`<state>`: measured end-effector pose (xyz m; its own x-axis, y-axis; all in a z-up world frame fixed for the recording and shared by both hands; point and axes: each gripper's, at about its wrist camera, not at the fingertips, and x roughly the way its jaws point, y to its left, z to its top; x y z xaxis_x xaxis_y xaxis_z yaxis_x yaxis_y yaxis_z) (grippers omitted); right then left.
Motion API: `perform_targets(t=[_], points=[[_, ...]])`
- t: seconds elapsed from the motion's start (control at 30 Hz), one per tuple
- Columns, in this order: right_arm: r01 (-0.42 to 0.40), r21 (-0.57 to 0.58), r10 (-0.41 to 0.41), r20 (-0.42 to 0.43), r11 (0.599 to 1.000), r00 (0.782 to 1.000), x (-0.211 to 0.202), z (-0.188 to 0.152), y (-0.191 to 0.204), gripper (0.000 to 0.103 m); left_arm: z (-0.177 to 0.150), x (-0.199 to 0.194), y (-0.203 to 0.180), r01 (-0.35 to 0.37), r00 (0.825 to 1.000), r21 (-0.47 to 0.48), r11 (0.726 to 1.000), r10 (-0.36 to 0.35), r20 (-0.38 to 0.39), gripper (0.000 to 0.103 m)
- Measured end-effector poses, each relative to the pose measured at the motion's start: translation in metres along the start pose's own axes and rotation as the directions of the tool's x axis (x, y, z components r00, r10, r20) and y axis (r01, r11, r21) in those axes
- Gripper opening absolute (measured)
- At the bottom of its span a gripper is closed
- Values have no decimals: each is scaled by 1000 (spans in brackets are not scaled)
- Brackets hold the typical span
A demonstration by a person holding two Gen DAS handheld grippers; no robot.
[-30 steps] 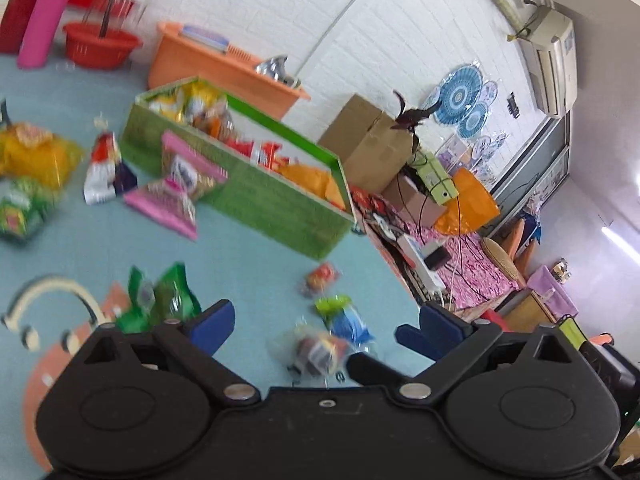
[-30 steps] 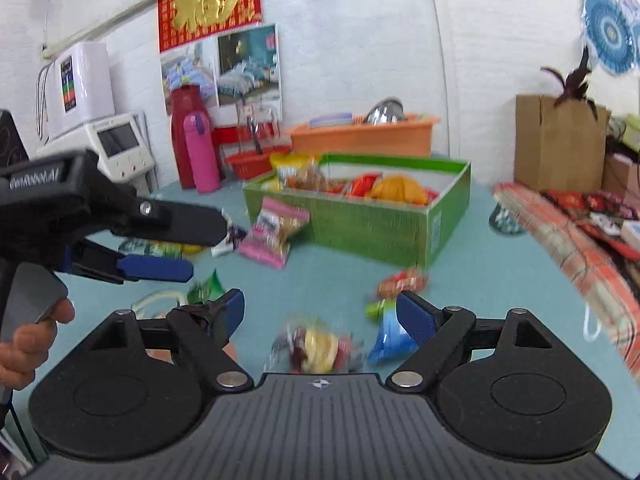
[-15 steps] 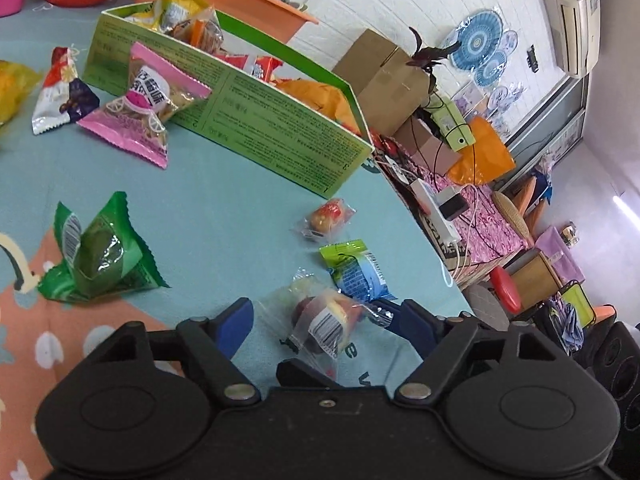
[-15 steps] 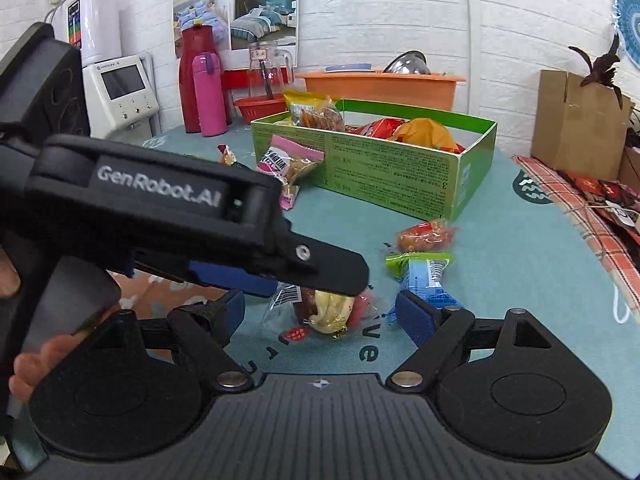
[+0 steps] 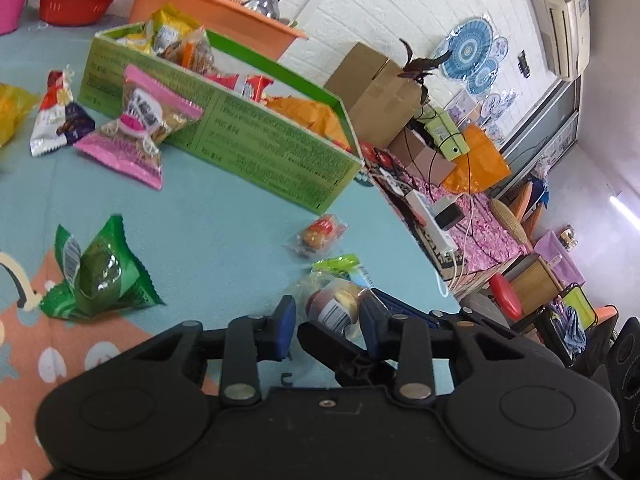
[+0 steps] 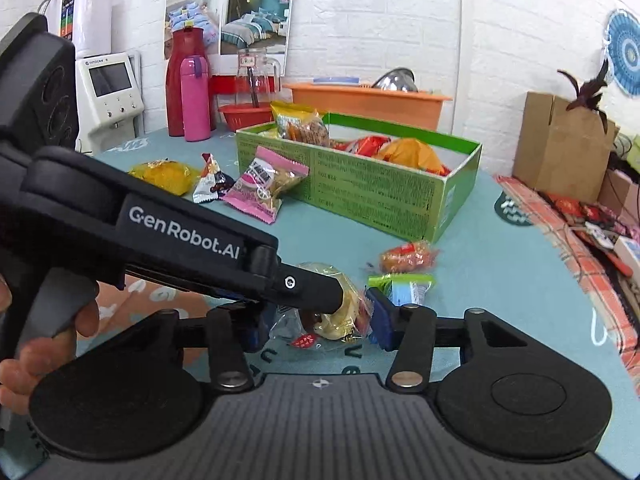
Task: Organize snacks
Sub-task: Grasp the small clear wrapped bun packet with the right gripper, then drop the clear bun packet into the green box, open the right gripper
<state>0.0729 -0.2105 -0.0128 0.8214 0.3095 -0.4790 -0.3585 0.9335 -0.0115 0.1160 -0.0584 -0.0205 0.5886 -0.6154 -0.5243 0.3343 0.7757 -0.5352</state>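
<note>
A clear snack packet (image 5: 334,304) (image 6: 336,316) with yellow and red contents lies on the blue tablecloth near the front edge. My left gripper (image 5: 328,326) straddles it with jaws closing; the right pad touches the wrapper and the left pad stands just off it. My right gripper (image 6: 318,326) also has the packet between its closing jaws, pads beside the wrapper. One of the left gripper's fingers (image 6: 312,286) lies across the packet in the right wrist view. The green box (image 5: 260,160) (image 6: 360,196) behind holds several snacks.
Loose on the cloth are a green packet (image 5: 96,276), a small red one (image 6: 408,258), a green-blue one (image 6: 404,284) and a pink one (image 6: 264,188) leaning on the box. A hand (image 6: 48,340) grips the left handle. An orange tub (image 5: 216,16) stands behind the box.
The left gripper came forward and down over the clear packet and reaches further across the right wrist view. Both grippers' jaws have narrowed around the packet.
</note>
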Motion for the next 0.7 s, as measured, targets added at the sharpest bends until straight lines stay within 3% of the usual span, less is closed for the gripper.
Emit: perform_targets(t=[0.37, 0.57, 0.7], points=[[44, -103, -26, 171, 994, 985, 2, 56, -7, 82, 71, -11, -29, -15, 993, 110, 994, 2, 117, 68], [78, -106, -50, 245, 991, 968, 30, 88, -26, 81, 125, 18, -27, -12, 992, 119, 993, -3, 124, 69], [88, -100, -60, 248, 991, 967, 58, 104, -50, 81, 150, 46, -19, -10, 994, 113, 994, -2, 111, 69]])
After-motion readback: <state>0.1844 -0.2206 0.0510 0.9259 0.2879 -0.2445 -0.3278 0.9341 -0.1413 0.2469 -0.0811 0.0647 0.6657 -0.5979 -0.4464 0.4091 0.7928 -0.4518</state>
